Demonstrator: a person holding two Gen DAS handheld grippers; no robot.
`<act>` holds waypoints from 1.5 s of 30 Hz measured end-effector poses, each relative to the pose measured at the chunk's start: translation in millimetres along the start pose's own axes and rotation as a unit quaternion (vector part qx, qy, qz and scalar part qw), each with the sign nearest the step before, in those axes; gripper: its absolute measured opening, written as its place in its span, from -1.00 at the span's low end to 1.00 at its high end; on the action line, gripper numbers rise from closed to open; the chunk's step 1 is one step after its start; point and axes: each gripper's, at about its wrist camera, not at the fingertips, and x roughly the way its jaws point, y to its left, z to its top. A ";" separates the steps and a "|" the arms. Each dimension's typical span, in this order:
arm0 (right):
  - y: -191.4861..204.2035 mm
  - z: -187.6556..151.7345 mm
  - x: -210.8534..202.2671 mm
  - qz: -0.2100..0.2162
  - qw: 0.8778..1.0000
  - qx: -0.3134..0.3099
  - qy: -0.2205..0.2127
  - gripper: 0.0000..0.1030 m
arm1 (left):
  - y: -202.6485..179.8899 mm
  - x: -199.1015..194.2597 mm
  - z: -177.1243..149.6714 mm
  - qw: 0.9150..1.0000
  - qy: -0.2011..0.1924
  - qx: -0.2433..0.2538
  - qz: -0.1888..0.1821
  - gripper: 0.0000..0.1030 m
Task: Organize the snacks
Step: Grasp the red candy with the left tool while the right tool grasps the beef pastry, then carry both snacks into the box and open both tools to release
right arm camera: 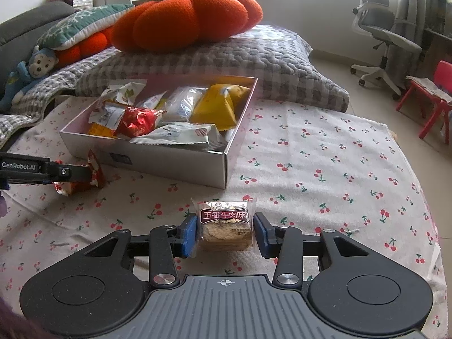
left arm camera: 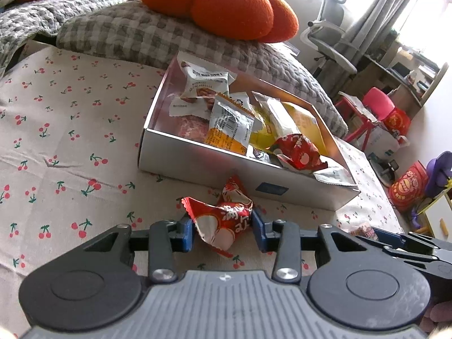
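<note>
A red snack packet lies crumpled on the cherry-print cloth, just in front of the silver box. My left gripper is shut on it, blue pads pressing both sides. The right wrist view shows the same grip at the far left, with the red packet in the left gripper. My right gripper is shut on a clear biscuit packet with a dark label, resting on the cloth. The silver box holds several snack packs, among them a yellow bag and another red packet.
An orange pumpkin cushion sits on a grey checked pillow behind the box. Stuffed toys lie at the back left. Right of the cloth's edge stand an office chair and a small red table.
</note>
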 end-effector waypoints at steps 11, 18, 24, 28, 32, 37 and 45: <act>1.6 14.7 -14.8 0.011 1.000 0.017 -0.024 -0.22 | -10.3 -15.8 11.5 1.000 0.008 0.017 -0.006 -0.29; -1.2 30.5 -29.2 0.019 0.998 0.043 -0.052 -0.21 | -28.0 -25.1 17.1 0.998 -0.003 0.065 -0.015 -0.29; 2.2 45.2 -28.6 0.025 0.996 0.062 -0.064 -0.22 | -31.4 -26.4 33.2 0.998 -0.035 0.056 -0.020 -0.29; 5.3 54.4 -22.9 0.028 0.995 0.075 -0.068 -0.21 | -29.4 -21.9 41.1 0.998 -0.046 0.043 -0.011 -0.28; 9.9 62.8 -12.4 0.028 0.993 0.088 -0.067 -0.21 | -29.2 -13.7 47.7 0.997 -0.061 0.043 0.010 -0.28; 11.3 70.2 3.7 0.024 0.991 0.116 -0.063 -0.21 | -20.6 -5.0 50.7 0.996 -0.072 0.019 0.045 -0.28; 12.3 75.0 23.1 0.023 0.988 0.134 -0.067 -0.21 | -8.1 13.2 57.9 0.994 -0.076 -0.013 0.080 -0.28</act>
